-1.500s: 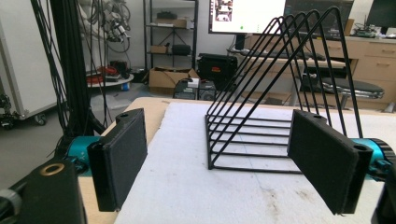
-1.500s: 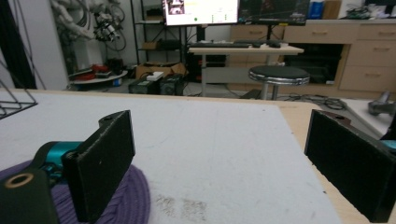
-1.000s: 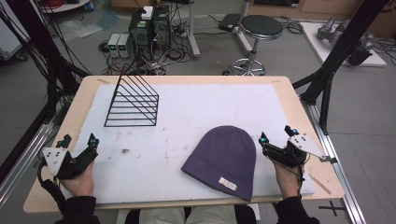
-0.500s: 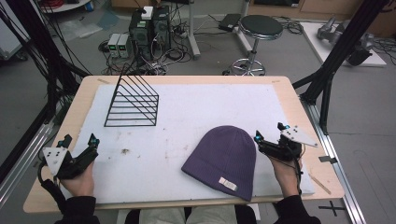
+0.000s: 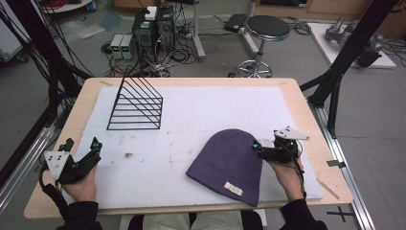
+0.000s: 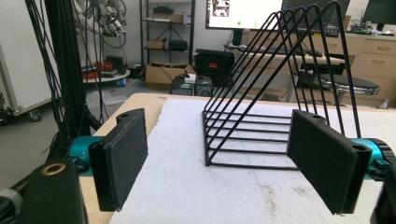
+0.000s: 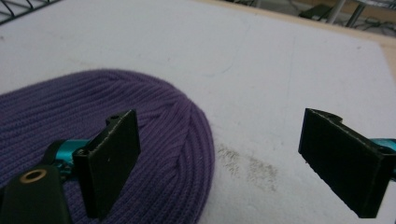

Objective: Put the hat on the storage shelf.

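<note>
Since the earlier frames my right gripper (image 5: 258, 146) has slid in from the right edge of the high view toward the purple beanie (image 5: 230, 160), and its jaws were closing a touch on the way; nothing between them yet. Left gripper (image 5: 91, 151) hasn't budged, lower left of the frame.

Big stuff first: white foam mat (image 5: 201, 110) covers the wooden table (image 5: 306, 115); black wire rack (image 5: 136, 108) stands upper left on the mat, well apart from the hat. Beanie lies flat, lower centre-right of the high view, crown toward the top, cuff w/ small white label (image 5: 233, 188) toward the bottom edge.

Right gripper view: jaws wide apart, empty. Left pad (image 7: 114, 161) hangs over the knit near the crown; right pad (image 7: 341, 161) is over bare mat, so the hat's edge sits between them. Left gripper view: jaws (image 6: 224, 163) wide too, holding nothing, aimed at the rack.

To do this well, I reckon: drop low, get one pad under or hard against the knit edge, pinch a good fold, not just surface ribs, or it'll slip out. Close slow, then lift. Keep the left ready to take the cuff side.
</note>
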{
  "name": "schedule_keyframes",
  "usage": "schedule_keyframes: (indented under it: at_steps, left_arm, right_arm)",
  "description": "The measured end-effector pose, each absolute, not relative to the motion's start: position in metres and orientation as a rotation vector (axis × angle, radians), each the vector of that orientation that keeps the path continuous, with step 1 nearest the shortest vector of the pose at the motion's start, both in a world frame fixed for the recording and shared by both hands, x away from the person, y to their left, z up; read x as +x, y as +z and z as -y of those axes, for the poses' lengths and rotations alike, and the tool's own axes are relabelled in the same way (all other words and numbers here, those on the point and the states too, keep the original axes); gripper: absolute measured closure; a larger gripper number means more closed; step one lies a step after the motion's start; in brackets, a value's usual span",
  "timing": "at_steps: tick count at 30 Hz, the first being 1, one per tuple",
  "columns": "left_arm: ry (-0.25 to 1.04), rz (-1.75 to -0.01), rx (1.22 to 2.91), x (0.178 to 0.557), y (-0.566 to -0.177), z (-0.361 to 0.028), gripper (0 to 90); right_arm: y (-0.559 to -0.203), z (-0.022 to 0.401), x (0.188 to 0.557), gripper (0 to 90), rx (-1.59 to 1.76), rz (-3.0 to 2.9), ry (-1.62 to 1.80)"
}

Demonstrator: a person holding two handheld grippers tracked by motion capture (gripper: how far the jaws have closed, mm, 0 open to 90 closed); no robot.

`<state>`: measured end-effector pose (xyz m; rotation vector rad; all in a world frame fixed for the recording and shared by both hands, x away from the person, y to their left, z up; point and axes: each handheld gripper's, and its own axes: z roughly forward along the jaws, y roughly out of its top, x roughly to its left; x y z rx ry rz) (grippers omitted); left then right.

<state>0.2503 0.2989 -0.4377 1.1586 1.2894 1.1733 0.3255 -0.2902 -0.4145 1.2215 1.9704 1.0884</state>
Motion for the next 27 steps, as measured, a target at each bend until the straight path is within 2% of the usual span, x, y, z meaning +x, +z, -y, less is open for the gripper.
schedule_keyframes:
  at_steps: [27]
  left_arm:
    - [1.185, -1.296, 1.146, 0.25, -0.437, -0.299, 21.5]
  right_arm:
    - [-0.437, 0.263, 0.354, 11.9, 1.395, -2.194, 0.861]
